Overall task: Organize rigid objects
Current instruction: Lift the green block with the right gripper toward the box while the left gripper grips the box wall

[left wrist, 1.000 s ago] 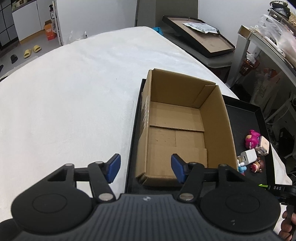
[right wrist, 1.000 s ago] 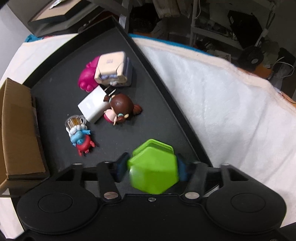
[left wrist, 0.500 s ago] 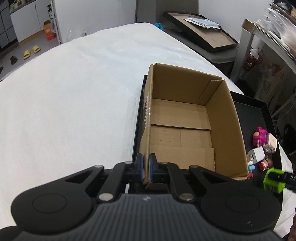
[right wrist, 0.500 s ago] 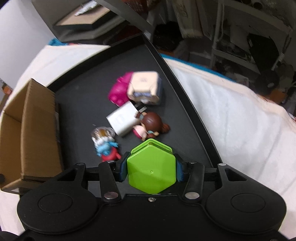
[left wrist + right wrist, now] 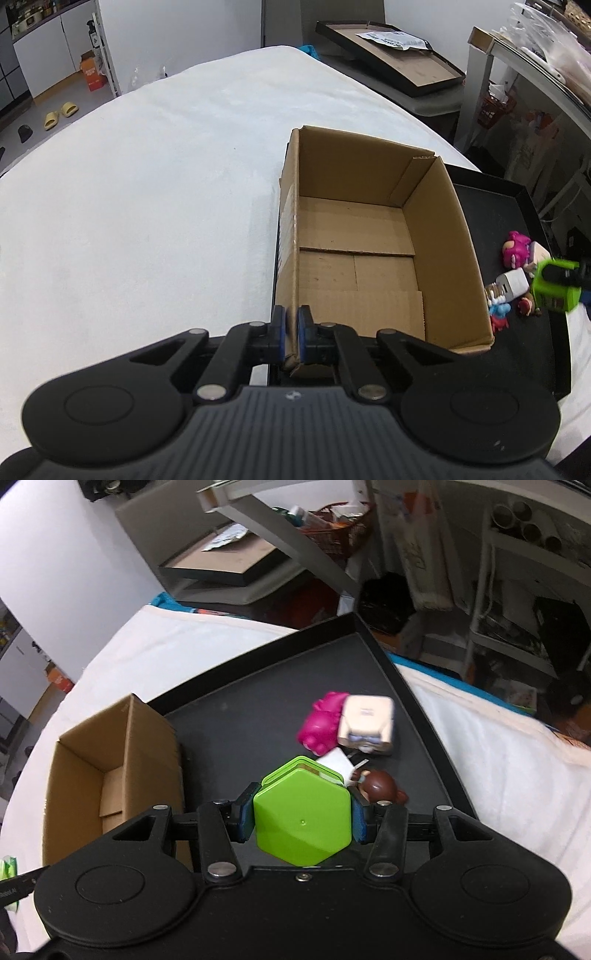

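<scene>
Left hand-held gripper [image 5: 291, 338] clamped on near wall of open brown cardboard box [image 5: 373, 236]. Right hand-held gripper [image 5: 303, 821] pinches green hexagonal plastic case [image 5: 303, 823]; box lies left-forward. Carry level, release low inside.

Two downward wrist views (shared box [image 5: 369, 258])

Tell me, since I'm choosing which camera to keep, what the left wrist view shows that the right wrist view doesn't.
Only the left: the left gripper clamped on the cardboard box near corner wall, and a small blue and red figure. Only the right: the green hexagonal case face-on between the right gripper pads. Both: box, black tray, pink toy.
</scene>
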The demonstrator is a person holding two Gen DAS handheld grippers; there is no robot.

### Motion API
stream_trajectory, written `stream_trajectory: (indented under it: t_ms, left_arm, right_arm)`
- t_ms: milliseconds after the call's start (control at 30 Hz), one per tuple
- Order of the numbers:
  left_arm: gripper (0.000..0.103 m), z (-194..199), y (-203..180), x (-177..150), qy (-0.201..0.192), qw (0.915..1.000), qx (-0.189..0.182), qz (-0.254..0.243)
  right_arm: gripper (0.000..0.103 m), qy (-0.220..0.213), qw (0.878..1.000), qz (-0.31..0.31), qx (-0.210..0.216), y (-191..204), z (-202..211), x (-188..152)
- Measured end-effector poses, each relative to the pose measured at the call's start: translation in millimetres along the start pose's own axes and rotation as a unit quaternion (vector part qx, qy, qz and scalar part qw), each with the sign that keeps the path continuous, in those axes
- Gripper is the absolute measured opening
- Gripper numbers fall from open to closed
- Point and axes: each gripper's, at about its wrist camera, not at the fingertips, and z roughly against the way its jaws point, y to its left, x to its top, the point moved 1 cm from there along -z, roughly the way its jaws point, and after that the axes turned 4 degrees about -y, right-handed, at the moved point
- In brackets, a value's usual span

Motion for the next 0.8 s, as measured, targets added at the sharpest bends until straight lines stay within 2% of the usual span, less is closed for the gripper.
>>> stream_trajectory:
  t_ms: [533, 800]
  left_arm:
    - [0.006, 0.1, -0.5, 0.9, 0.015, 0.9997, -0.003, -0.021]
    - [0.006, -3.7, 1.3, 3.3, 0.022, 0.9994, -0.014, -0.021]
  right_arm:
    - [0.047, -0.052, 0.995, 0.051, 0.068, 46.8, 16.4, 20.4]
    - [0.047, -0.064, 0.99, 0.072, 0.101, 72.0, 16.5, 28.3]
